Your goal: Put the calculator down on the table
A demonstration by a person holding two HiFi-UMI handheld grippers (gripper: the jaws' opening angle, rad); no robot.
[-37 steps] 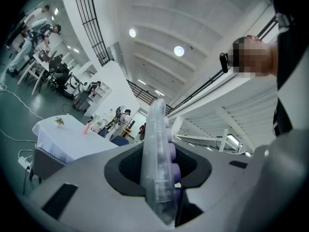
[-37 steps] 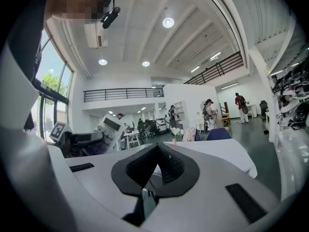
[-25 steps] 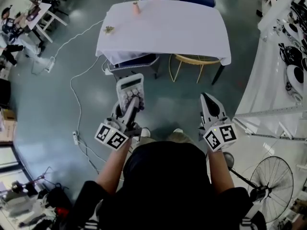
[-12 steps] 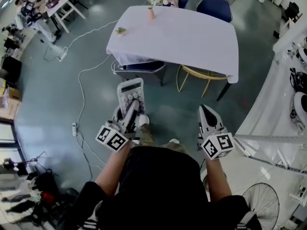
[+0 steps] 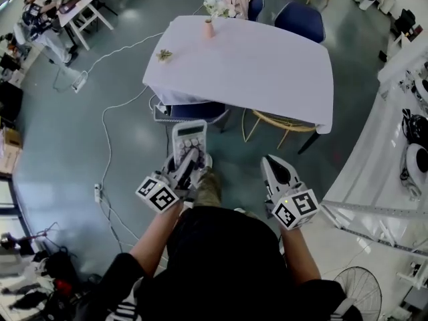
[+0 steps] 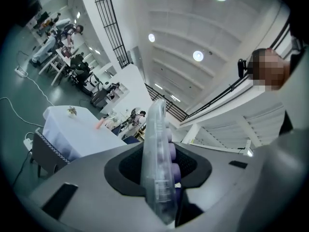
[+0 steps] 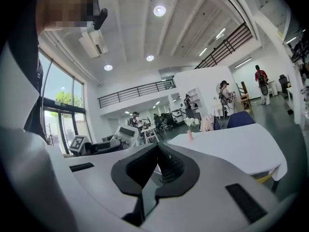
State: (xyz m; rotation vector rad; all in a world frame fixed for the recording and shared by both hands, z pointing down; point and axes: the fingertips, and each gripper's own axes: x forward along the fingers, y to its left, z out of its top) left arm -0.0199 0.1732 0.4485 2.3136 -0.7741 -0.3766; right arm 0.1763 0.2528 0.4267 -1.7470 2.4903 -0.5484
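Between L claw (image 5: 190,158) jaws: calc (image 5: 188,136)

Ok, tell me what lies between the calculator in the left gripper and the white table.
In the head view, a dark blue chair, pushed under the white table, sits between its near edge and the calculator.

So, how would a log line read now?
left claw: shut on clear plastic calculator with purple keys | right claw: shut, empty | white-clothed table: ahead

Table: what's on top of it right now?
A pink vase with white flowers at the far edge and a small sprig near its left corner. The cloth hides the tabletop itself; no calculator there.
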